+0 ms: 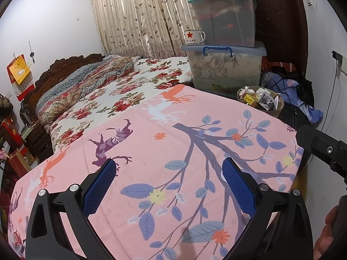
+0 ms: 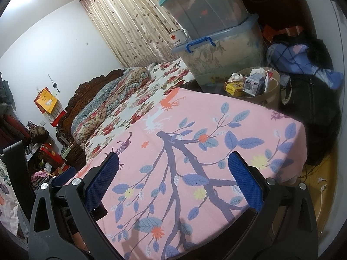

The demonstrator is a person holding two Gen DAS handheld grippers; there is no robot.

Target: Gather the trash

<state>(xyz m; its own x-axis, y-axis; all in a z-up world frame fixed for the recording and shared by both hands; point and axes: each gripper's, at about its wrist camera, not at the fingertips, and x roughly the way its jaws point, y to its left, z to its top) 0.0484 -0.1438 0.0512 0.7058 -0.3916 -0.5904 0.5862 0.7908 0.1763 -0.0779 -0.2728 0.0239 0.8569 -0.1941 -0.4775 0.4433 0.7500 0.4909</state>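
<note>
The left gripper (image 1: 169,171) hangs above the pink cloth (image 1: 173,151) with its blue-padded fingers (image 1: 99,186) spread wide and nothing between them. The right gripper (image 2: 173,166) is likewise spread wide and empty over the same cloth, which is printed with branches, leaves and deer and covers the counter; part of the right gripper's black body shows at the right edge of the left wrist view. Past the far right edge of the counter stands a tan waste bin (image 2: 272,96), holding crumpled paper, a yellow carton (image 2: 233,87) and a silvery box (image 2: 252,83). Just behind the bin, two clear storage tubs (image 1: 225,65) are stacked, with a white enamel mug (image 1: 193,37) bearing a red star resting on the lower lid. To the left lies a bed (image 1: 121,91) with floral bedding, and beyond it a leaf-patterned curtain (image 1: 138,15).
</note>
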